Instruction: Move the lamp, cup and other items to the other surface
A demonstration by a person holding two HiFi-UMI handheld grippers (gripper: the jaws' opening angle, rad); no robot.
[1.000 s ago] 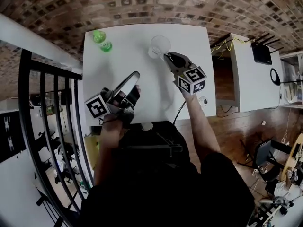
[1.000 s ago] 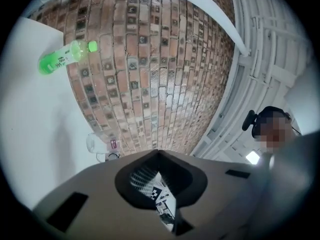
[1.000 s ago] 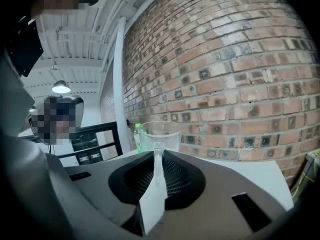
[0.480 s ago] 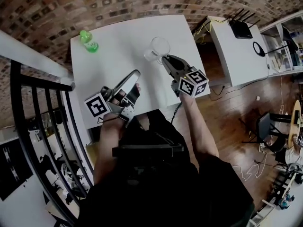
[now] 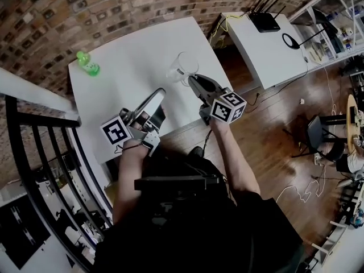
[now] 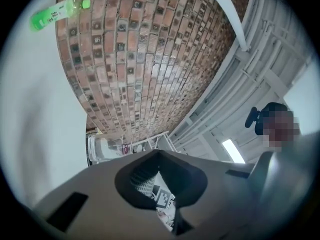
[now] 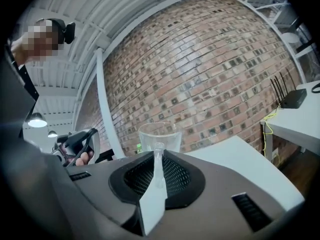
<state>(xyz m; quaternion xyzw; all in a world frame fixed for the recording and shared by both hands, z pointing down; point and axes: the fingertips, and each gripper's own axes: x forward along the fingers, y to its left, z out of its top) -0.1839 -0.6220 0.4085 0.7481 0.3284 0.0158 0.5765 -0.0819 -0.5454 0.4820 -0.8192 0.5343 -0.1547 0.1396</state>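
The right gripper (image 5: 192,79) pinches the wall of the clear glass cup (image 5: 181,66) at its rim, one jaw inside and one outside. The cup hangs upright just in front of the gripper, above the near edge of the white worktop (image 5: 131,73). I judge the step in hand to be carrying the cup to the second worktop (image 5: 256,50), which lies ahead and to the right of this gripper, across a gap of wooden floor (image 5: 273,135). To do it well, hold the cup level and do not squeeze harder, because the grip is on thin glass only. Approach the free near part of that worktop, away from the black router (image 5: 264,21) with its antennas, the yellow cable (image 5: 224,20) and the black ring (image 5: 292,40). Put the base down flat before spreading the jaws. The left gripper (image 6: 159,156) has its jaws pressed together to a thin slit, and its own view shows nothing between them. In the head view a grey curved piece (image 5: 149,102) reaches forward from it; I cannot tell if this is the lamp. The green bottle (image 5: 88,63) stands far ahead and to the left of it, near the brick wall (image 5: 68,16). The bottle's label is too small to read, the marker cube (image 5: 228,107) bears only square patterns, and no brand can be read on the router.
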